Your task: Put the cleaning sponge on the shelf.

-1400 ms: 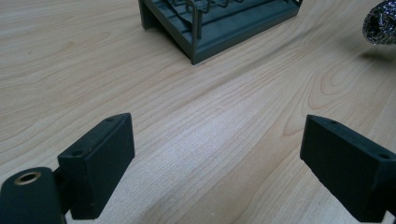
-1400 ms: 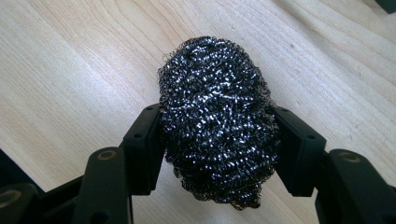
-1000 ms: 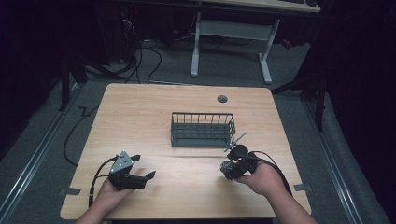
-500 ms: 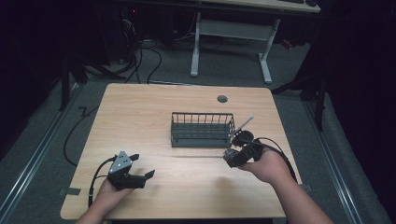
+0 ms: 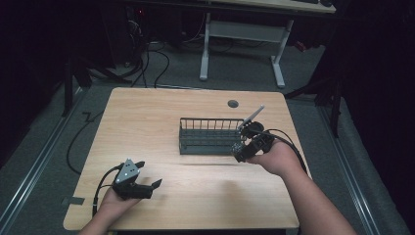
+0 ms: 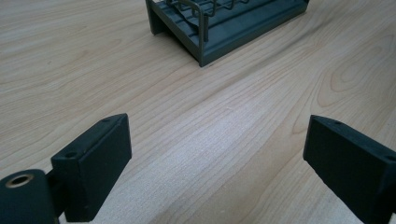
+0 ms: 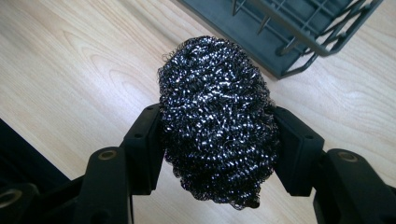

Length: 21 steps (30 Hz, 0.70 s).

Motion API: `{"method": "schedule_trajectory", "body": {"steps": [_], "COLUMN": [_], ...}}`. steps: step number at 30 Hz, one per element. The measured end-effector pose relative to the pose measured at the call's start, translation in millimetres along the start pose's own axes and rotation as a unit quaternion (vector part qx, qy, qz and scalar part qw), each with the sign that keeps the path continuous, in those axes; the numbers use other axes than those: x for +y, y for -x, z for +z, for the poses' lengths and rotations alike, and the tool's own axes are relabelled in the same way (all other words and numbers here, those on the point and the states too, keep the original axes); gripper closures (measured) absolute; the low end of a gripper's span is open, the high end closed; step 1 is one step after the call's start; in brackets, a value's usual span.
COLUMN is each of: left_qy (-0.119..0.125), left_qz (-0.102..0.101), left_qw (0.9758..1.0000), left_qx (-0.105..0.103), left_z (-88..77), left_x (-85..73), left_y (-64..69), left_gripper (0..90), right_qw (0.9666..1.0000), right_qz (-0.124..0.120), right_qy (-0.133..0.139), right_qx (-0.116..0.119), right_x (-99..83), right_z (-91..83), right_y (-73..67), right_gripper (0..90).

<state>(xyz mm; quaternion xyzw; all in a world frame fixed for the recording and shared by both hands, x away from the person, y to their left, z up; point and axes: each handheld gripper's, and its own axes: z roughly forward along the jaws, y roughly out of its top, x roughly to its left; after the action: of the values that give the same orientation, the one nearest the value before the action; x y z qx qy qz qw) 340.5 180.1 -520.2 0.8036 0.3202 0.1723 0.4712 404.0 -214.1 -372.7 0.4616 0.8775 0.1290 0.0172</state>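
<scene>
Wedging steel scourer (image 7: 217, 121) between right hand-held gripper (image 7: 219, 140) pads

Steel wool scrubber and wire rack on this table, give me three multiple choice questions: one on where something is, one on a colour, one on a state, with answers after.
1. Where is the steel wool scrubber?
A. Inside the wire rack
B. Between the right gripper's jaws
C. Lying on the table by the left gripper

2. What colour is the wire rack?
A. Dark grey
B. White
C. Red

3. How does the left gripper stand?
A. Shut on the scrubber
B. Shut on the rack's rim
C. Open, with nothing between its jaws

Answers:
1 B: the right gripper view shows the right gripper with both pads pressing the scrubber's sides, above the table.
2 A: its base and wires are dark grey in the high view and both gripper views.
3 C: the left gripper view shows the jaws wide apart with bare wood between them.
</scene>
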Motion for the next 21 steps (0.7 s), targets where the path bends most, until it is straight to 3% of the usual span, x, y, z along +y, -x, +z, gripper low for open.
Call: {"method": "schedule_trajectory", "body": {"steps": [5, 21], "left_qy": [-0.002, 0.008], "left_qz": [0.002, -0.012], "left_qw": [0.9999, 0.9997], "left_qx": [-0.014, -0.019], "left_z": [-0.1, -1.4], "left_x": [0.1, -1.0], "left_y": [0.4, -1.8], "left_gripper": [8.4, 9.8], "right_qw": [1.0, 0.9997], "right_qz": [0.001, 0.019], "right_qy": [-0.004, 0.01], "right_qx": [-0.002, -0.009], "right_x": [8.1, 44.1], "right_z": [-0.1, -3.2], "right_y": [2.4, 17.9], "right_gripper": [42.4, 42.4]}}
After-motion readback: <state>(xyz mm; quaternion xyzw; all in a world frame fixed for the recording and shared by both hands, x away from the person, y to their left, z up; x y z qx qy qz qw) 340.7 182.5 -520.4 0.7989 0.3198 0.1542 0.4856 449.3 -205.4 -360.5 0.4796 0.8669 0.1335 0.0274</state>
